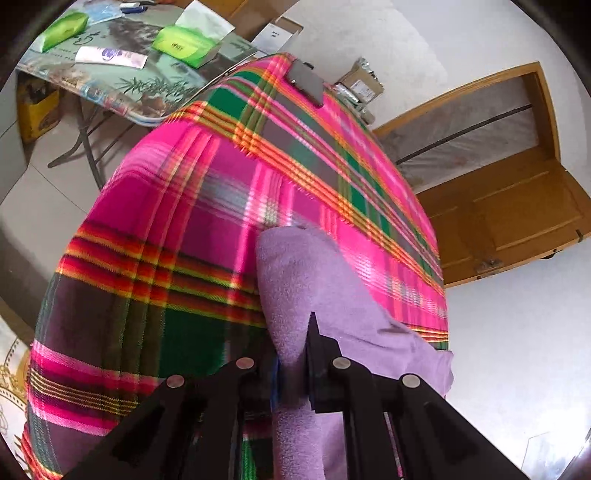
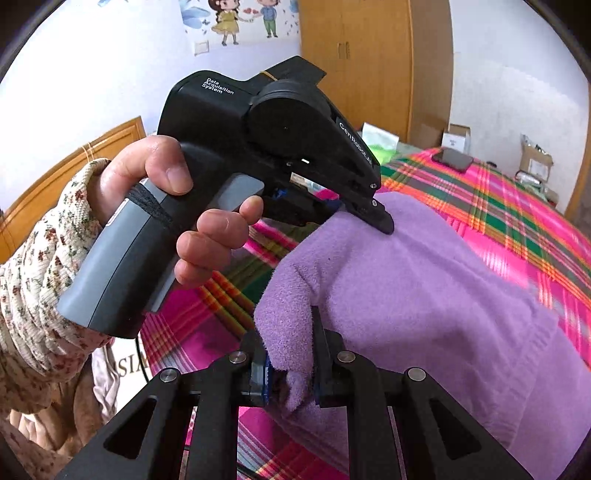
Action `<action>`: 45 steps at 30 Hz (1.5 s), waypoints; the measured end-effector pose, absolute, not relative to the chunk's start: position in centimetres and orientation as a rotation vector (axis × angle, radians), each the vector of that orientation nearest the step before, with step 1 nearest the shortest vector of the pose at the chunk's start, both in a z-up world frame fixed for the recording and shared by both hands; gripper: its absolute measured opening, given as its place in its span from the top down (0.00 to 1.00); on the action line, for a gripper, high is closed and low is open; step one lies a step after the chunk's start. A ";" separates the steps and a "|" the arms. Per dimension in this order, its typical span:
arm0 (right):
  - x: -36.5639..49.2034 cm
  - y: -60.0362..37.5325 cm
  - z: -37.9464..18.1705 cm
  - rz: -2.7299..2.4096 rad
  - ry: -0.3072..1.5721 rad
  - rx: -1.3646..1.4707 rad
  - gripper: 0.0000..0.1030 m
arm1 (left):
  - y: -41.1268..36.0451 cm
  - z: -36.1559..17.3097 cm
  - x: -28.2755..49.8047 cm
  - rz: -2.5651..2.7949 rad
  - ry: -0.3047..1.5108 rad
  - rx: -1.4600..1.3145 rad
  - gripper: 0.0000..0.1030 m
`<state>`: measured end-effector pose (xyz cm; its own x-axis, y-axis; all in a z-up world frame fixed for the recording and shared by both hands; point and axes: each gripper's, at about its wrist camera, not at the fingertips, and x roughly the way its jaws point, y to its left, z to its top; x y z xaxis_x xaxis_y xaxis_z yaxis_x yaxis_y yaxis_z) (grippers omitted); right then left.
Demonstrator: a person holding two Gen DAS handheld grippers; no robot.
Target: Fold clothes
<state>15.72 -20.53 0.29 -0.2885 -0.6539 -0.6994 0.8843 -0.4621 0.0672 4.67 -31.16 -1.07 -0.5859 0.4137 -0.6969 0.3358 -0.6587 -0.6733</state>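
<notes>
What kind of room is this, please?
Most likely a home bedroom: a bed covered by a bright pink plaid blanket, a tall wooden wardrobe by the wall, and a cartoon wall sticker of two children.

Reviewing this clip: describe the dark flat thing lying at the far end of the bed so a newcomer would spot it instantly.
Start from the bed's bright pink, green and orange plaid blanket, which fills most of both views. Follow it away from the purple fleece garment to the far edge, near the cardboard boxes. There lies a smartphone, a thin dark slab with rounded corners, the only plain black item on the colourful fabric.
</notes>
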 end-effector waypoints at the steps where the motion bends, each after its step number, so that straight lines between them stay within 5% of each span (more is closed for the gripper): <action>1: 15.8 -20.6 0.1 -1.904 0.411 0.832 0.84 | -31.3 -1.2 4.7 2.437 -1.282 -1.409 0.85; 19: 17.3 -19.8 0.3 -1.932 0.425 0.834 0.77 | -31.0 0.9 7.4 2.560 -1.253 -1.425 0.74; 29: 18.4 -16.8 2.5 -2.041 0.435 0.759 0.61 | -27.7 5.0 8.6 2.739 -1.039 -1.382 0.70; 45: 18.5 -10.5 5.1 -2.234 0.409 0.672 0.59 | -18.4 9.0 8.3 2.839 -0.609 -1.347 0.70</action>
